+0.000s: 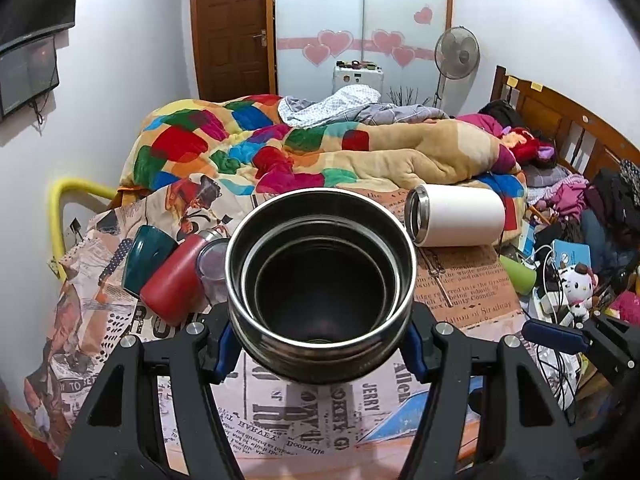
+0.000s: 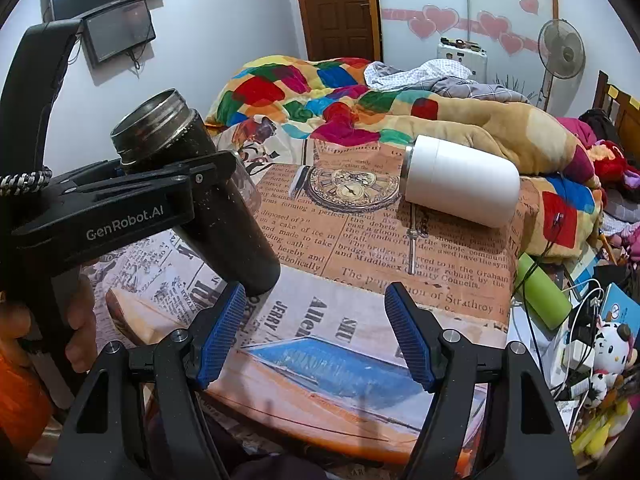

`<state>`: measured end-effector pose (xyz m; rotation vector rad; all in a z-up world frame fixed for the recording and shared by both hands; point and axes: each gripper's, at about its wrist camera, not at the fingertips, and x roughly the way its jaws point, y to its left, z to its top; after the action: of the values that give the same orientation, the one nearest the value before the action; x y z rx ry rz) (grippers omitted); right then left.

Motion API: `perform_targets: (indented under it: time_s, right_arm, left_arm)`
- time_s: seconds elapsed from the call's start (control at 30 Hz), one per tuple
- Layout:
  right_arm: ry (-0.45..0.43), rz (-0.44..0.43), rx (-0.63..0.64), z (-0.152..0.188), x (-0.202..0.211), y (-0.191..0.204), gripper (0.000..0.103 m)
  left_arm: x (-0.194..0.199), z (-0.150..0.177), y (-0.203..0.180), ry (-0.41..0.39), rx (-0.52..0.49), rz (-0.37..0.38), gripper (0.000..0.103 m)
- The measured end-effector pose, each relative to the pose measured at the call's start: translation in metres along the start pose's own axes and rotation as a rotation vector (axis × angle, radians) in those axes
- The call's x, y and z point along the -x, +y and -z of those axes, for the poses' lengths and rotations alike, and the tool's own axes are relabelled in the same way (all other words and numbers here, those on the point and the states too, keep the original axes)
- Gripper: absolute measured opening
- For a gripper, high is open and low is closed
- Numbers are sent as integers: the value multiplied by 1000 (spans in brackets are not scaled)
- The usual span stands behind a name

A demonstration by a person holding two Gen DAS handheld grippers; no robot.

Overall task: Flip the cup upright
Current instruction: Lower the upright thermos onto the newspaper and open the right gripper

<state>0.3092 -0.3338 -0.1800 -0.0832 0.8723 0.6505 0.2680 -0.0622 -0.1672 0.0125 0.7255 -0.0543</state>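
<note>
My left gripper (image 1: pixel 318 350) is shut on a black steel cup (image 1: pixel 320 280) and holds it above the newspaper-print cloth. Its open mouth tilts toward the left wrist camera. In the right wrist view the same cup (image 2: pixel 216 200) is tilted, mouth up and to the left, its base just above the cloth, clamped in the left gripper (image 2: pixel 168 176). My right gripper (image 2: pixel 316 332) is open and empty, low over the cloth to the right of the cup's base. A white cup (image 1: pixel 456 216) (image 2: pixel 460 180) lies on its side farther back.
A red cup (image 1: pixel 176 276), a dark green cup (image 1: pixel 146 256) and a clear cup (image 1: pixel 212 272) lie at the left on the cloth (image 2: pixel 360 320). A lime green cup (image 2: pixel 544 292) lies at the right edge by cables and toys. A patchwork quilt (image 1: pixel 248 148) is piled behind.
</note>
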Motion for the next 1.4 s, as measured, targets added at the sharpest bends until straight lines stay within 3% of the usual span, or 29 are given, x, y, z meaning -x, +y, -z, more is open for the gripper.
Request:
perform_targets:
  time_s: [0.2, 0.37, 0.63, 0.87, 1.07, 1.13, 1.3, 1.4]
  right_arm:
    - [-34, 13, -6, -3, 16, 4, 69]
    - [-117, 20, -3, -11, 51, 13, 69]
    - [-383, 23, 10, -22, 150, 45, 69]
    - [-588, 17, 26, -12, 220, 79, 72]
    - [-650, 31, 24, 1, 234, 97, 78]
    - [-655, 43, 17, 4, 234, 100, 81]
    - [-662, 100, 17, 11, 238, 105, 102]
    - [-661, 122, 20, 12, 239, 108, 103]
  left_arm:
    - [26, -9, 2, -9, -6, 20, 66]
    - [86, -9, 5, -103, -12, 62, 66]
    - [207, 0, 20, -334, 8, 74, 67]
    - [284, 19, 29, -505, 34, 50, 74]
    - [313, 37, 30, -573, 47, 10, 90]
    - [316, 42, 31, -576, 58, 0, 92]
    - [318, 51, 36, -572, 77, -21, 100]
    - [319, 56, 39, -569, 89, -21, 101]
